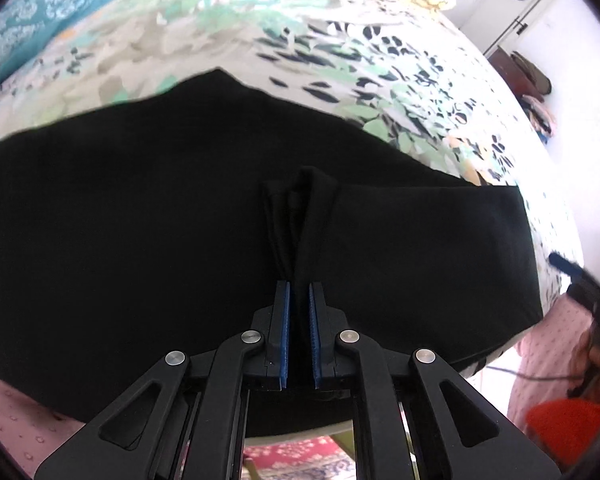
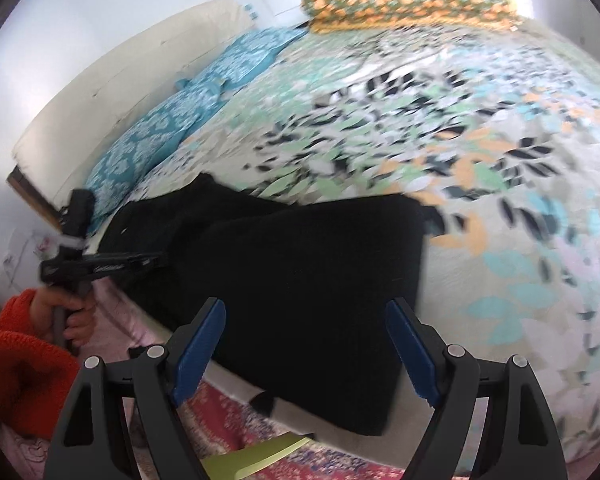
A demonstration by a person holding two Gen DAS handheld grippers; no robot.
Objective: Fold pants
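- my left gripper (image 1: 299,312) is pinched tight on a bunched fold of the black pants (image 1: 140,208), blue pads nearly meeting w/ cloth between.
- my right gripper (image 2: 306,344) gapes wide, nothing in it, just above the pants' near edge.
- pants lie flat across the floral bedspread (image 2: 480,160) at the bed edge.
- teal pillows (image 2: 172,128) farther back.
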